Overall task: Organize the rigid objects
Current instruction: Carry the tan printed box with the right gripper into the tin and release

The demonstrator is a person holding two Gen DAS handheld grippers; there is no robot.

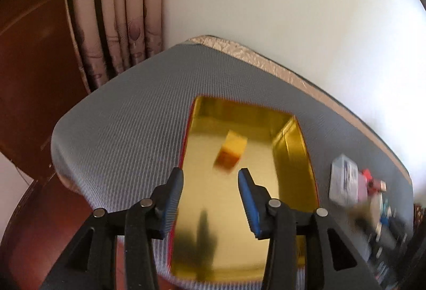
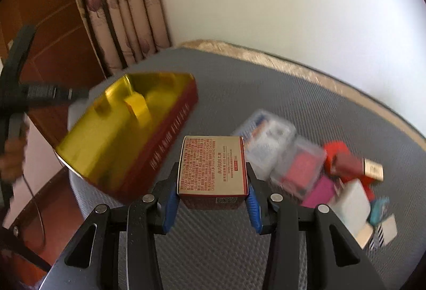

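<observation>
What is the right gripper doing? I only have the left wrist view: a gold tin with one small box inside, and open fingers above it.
Observer: The right gripper is shut on a red and gold box.
Operator: Is that box inside the tin yet?
Observer: No, it is beside the tin, over the grey mat.
Operator: What colour is the tin outside?
Observer: Red, with gold lettering along its side.
Operator: Anything left to sort?
Observer: Yes, a pile of small cases lies to the right.
</observation>
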